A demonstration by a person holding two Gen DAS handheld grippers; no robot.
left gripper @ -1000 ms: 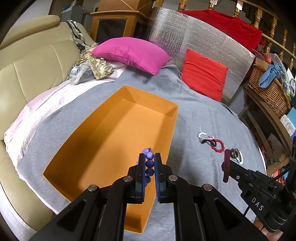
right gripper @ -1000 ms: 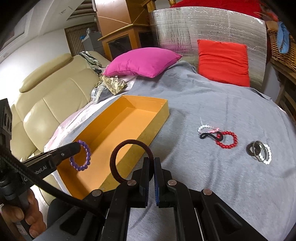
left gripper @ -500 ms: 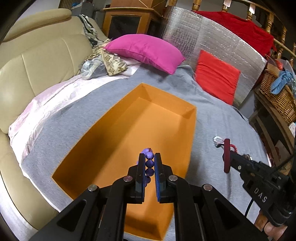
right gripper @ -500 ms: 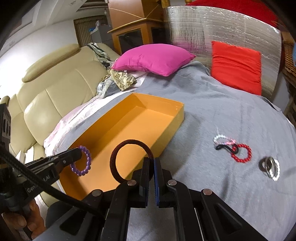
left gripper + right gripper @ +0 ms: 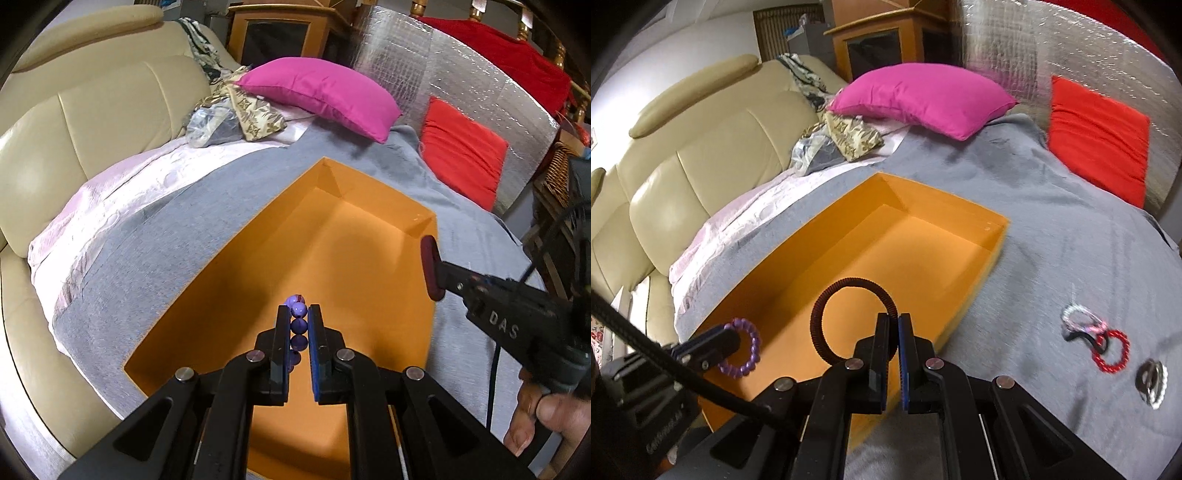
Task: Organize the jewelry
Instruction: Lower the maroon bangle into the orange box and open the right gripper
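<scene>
Purple beads first: the left gripper (image 5: 298, 314) is clenched on a purple bead bracelet (image 5: 297, 325), hanging over the near half of the orange box (image 5: 236, 258), whose floor is bare. Further right, the right gripper (image 5: 894, 321) pinches a dark coiled band (image 5: 849, 317), its loop standing over the box's near right part. My worry is the release: if either pair of fingers parts while over the rim rather than the floor, the piece could land on the grey cloth (image 5: 1052, 229); the coil may also spring or roll. The two tools are close and could knock together. Counted: two grippers, one box, two pieces carried. Loose on the cloth at about four o'clock of the box lie a pale bracelet (image 5: 1078, 317), a red bracelet (image 5: 1110, 350), a black band (image 5: 1086, 338) and a blurred silvery cluster (image 5: 1152, 378), its number untellable.
</scene>
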